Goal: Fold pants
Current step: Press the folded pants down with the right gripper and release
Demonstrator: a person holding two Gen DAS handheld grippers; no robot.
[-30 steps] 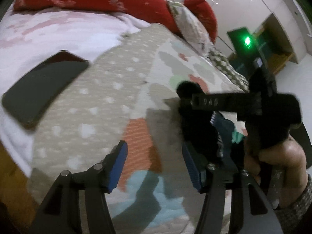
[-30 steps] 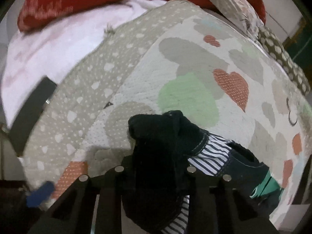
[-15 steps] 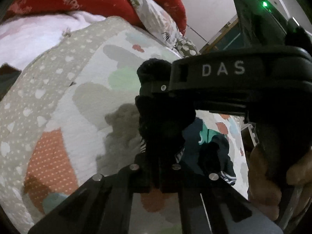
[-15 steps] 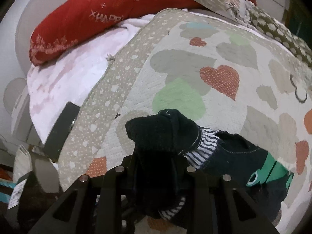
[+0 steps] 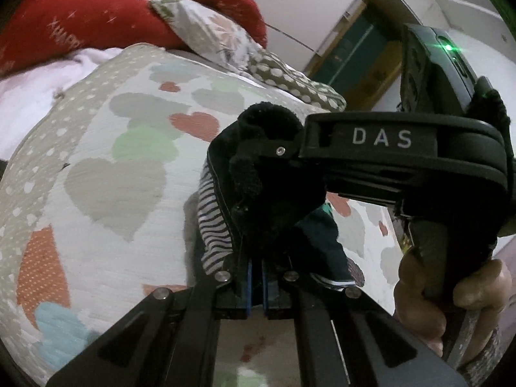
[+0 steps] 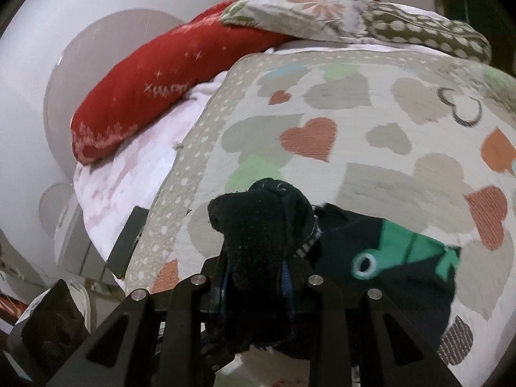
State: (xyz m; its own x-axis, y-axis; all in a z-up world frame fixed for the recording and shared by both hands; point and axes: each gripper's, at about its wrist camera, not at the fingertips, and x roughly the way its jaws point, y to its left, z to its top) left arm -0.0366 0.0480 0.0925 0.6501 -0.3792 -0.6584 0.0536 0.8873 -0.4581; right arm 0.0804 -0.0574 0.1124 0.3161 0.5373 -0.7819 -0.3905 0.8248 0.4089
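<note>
left wrist view: left tool (image 5: 255, 282) and right tool (image 6: 256, 282) both clamped on bunched dark pants (image 5: 267, 174), lifted off the heart-print bed (image 5: 122, 174) near its front edge. advice: separate the grips, pull the waistband taut, lay flat before folding.

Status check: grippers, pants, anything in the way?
Left gripper and right gripper both shut on the pants. Dark bunched end lifted, the rest trailing on the quilt. Nothing blocking.
</note>
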